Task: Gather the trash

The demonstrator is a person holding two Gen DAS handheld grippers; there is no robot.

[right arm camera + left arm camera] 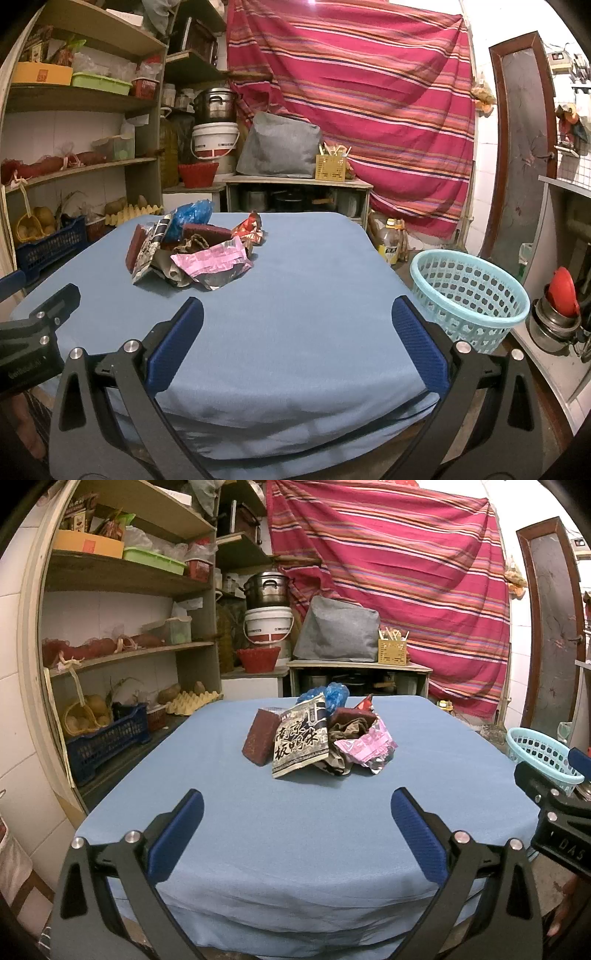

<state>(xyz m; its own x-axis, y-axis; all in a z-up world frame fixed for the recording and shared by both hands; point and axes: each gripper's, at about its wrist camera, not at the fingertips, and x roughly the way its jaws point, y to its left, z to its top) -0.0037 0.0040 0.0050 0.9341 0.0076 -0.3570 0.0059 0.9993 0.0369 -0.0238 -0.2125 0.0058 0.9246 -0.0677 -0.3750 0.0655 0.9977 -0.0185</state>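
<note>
A pile of trash lies mid-table on the blue cloth (295, 812): a black-and-white snack packet (301, 744), a dark red block (260, 736), a pink foil wrapper (365, 746), a blue plastic bag (334, 694) and brown crumpled paper. The same pile shows in the right wrist view, with the pink wrapper (212, 262) at its front. My left gripper (297, 812) is open and empty, short of the pile. My right gripper (297, 325) is open and empty, to the right of the pile. A light teal basket (469, 295) stands off the table's right edge.
Wooden shelves (122, 579) with boxes and produce stand at the left. A striped red cloth (406, 572) hangs behind. A low cabinet (358, 672) with a grey bag stands beyond the table. Bottles (391, 247) stand on the floor at the right; pots (554, 317) sit nearby.
</note>
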